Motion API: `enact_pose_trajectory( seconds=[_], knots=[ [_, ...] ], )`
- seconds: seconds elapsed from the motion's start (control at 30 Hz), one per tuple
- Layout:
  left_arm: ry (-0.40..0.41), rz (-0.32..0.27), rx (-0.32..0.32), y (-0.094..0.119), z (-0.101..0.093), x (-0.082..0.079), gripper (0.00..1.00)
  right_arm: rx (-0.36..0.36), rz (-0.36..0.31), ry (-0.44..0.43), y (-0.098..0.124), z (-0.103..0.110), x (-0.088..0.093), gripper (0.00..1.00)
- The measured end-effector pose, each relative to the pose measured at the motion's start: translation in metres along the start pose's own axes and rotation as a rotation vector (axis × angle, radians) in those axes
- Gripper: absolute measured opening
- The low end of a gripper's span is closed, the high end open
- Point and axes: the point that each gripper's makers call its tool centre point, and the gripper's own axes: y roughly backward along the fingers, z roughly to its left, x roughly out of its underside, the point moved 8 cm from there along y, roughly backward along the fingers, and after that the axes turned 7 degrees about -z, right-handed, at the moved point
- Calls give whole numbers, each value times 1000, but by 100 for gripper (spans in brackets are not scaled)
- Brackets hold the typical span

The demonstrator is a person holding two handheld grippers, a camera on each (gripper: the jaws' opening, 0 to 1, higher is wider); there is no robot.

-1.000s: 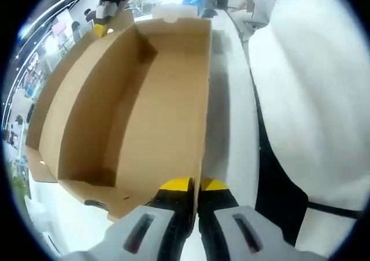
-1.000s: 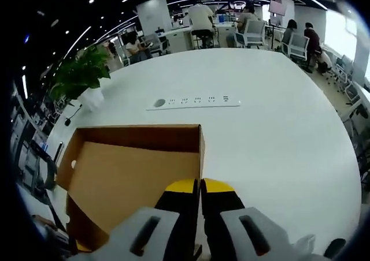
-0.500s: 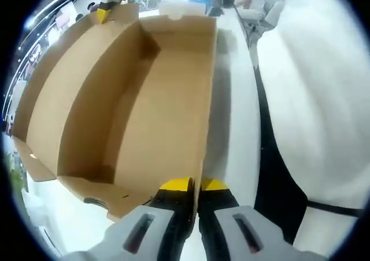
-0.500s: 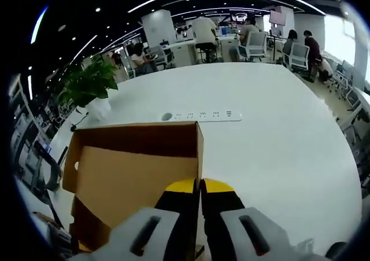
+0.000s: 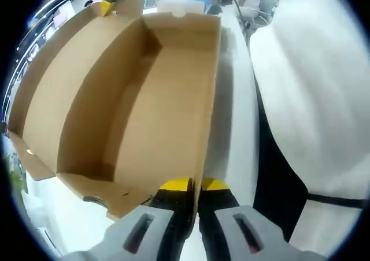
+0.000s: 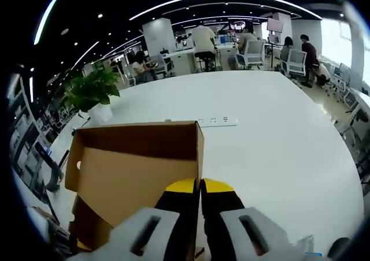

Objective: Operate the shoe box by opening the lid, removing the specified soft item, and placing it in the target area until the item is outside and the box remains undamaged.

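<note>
The brown cardboard lid of the shoe box shows its bare inside, with nothing lying in it. My left gripper is shut on the lid's long side wall at the near end. At the far end of the lid, a yellow fingertip of the right gripper shows at the top left. In the right gripper view the lid stands tilted up over the white table, and my right gripper is shut on its side wall. The soft item is hidden.
A person's white garment hangs close on the right of the left gripper view. A white power strip lies on the table just beyond the lid. A potted plant stands at the far left, with seated people behind.
The lid has risen and tipped further, so it now hides part of the power strip in the right gripper view. Both grippers keep their hold on the side wall.
</note>
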Motion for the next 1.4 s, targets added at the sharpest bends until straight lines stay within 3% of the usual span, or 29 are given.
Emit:
enact_pose_trajectory(
  seconds=[1.07, 1.4],
  knots=[
    [14, 7, 2, 0, 2, -2, 3, 18, -91, 86, 44, 11, 3, 0],
    [10, 9, 5, 1, 1, -2, 3, 0, -103, 82, 43, 7, 4, 0]
  ],
)
